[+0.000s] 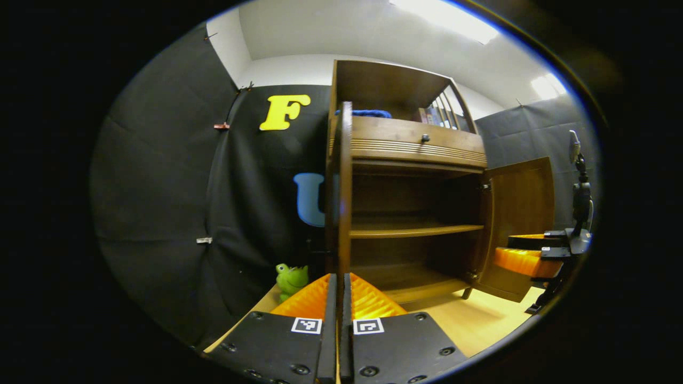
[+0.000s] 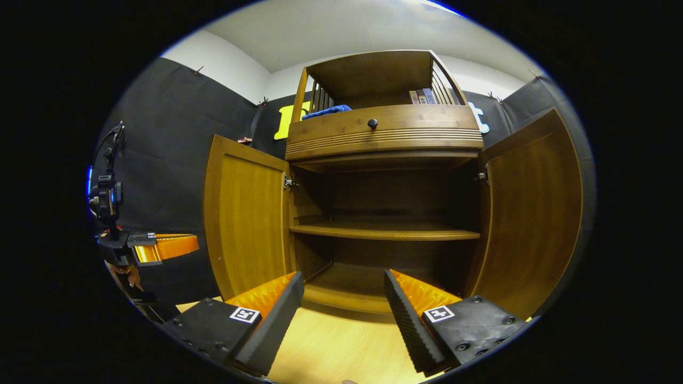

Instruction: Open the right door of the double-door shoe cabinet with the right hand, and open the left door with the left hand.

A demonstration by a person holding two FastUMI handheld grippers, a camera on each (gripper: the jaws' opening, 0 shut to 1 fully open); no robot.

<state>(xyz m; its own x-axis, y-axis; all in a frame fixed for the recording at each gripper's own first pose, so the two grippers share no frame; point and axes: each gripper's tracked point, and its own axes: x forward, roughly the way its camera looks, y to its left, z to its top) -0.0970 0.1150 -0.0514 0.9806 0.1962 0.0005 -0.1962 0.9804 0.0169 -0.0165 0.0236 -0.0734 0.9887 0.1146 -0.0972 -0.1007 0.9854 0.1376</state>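
Observation:
The wooden shoe cabinet [image 2: 384,138] stands with both doors swung wide. In the right gripper view the left door [image 2: 248,224] and the right door [image 2: 528,213] flank the bare inner shelf [image 2: 384,232]. My right gripper [image 2: 344,280] is open in front of the opening and holds nothing; the left gripper view shows it [image 1: 504,244] beside the right door [image 1: 520,213]. My left gripper [image 1: 339,277] is shut, and the left door [image 1: 346,186] rises edge-on just beyond its tips. From the right gripper view the left gripper [image 2: 196,242] sits just outside that door's free edge.
A green frog toy [image 1: 291,280] sits on the floor left of the cabinet. A blue cloth [image 2: 326,111] and some books [image 2: 421,97] lie on the top shelf above a drawer with a knob [image 2: 372,124]. Light wooden floor [image 2: 331,346] stretches in front.

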